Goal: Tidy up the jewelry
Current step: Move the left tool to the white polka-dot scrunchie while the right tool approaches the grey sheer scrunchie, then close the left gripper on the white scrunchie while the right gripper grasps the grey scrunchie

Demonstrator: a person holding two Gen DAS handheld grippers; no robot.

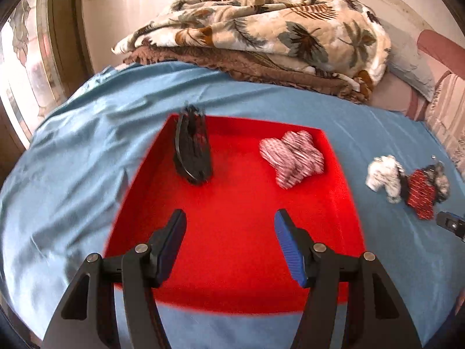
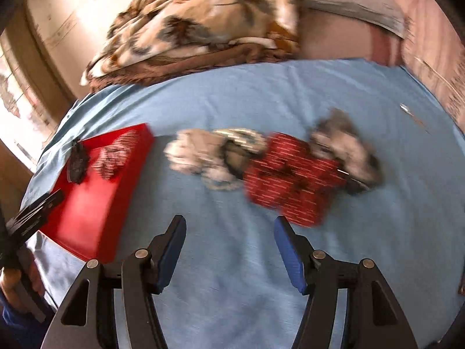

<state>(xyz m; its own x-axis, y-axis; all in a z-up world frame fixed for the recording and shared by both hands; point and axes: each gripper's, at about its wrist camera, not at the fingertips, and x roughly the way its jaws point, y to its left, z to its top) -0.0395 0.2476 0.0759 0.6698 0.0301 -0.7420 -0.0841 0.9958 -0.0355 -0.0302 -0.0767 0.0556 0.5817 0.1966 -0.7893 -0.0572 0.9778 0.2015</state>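
A red tray [image 1: 238, 250] lies on the blue sheet. In it sit a black hair piece [image 1: 193, 148] at the back left and a red-and-white striped scrunchie [image 1: 292, 158] at the back right. My left gripper [image 1: 229, 247] is open and empty above the tray's front half. Right of the tray lie a white fluffy scrunchie [image 1: 382, 174] [image 2: 197, 154], a red patterned scrunchie [image 1: 420, 193] [image 2: 287, 177] and a grey fluffy one [image 2: 345, 148]. My right gripper [image 2: 229, 250] is open and empty over the sheet, just in front of that pile. The right wrist view is blurred.
A folded palm-print blanket [image 1: 261, 32] lies at the back of the bed. Pillows [image 1: 412, 58] are at the back right. A small metal item [image 2: 407, 110] lies on the sheet at the far right. The tray also shows in the right wrist view [image 2: 87, 212].
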